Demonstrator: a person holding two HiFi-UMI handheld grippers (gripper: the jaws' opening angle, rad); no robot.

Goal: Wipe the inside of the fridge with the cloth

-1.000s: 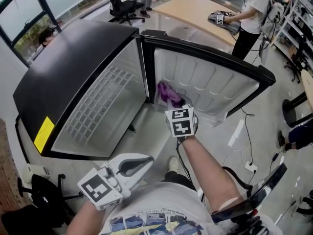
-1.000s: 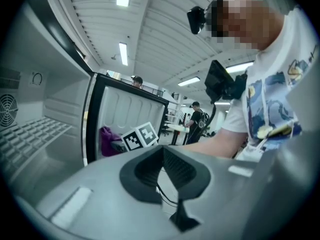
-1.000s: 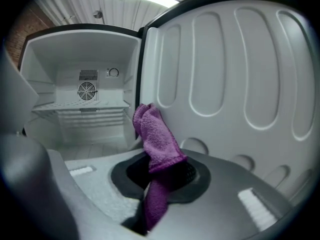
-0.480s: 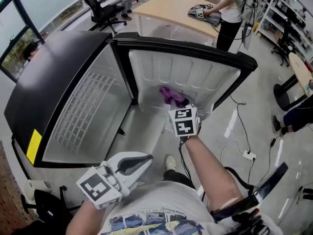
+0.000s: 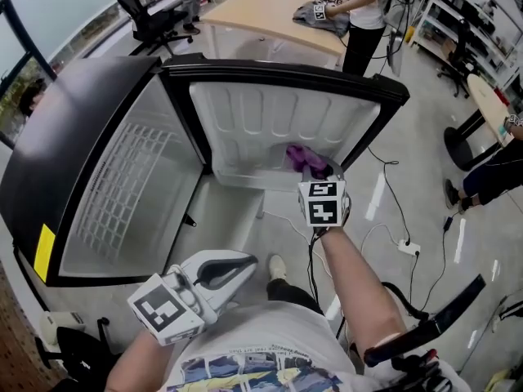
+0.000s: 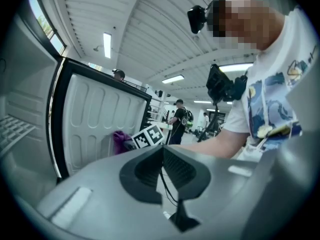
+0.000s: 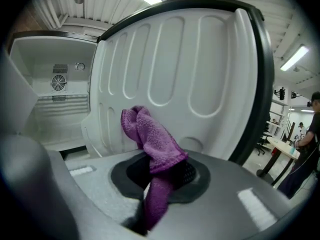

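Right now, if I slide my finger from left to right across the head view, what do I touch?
yellow sticker → wire shelf → purple cloth → white power strip

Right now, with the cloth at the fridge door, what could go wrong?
1. The right gripper pinches only a narrow part of the cloth, so rubbing could pull it loose.
2. The open door seems to hang free, so pressing on its liner may swing it away and break contact.
3. A power strip with cables lies on the floor beside the person, who might trip on it when stepping sideways.
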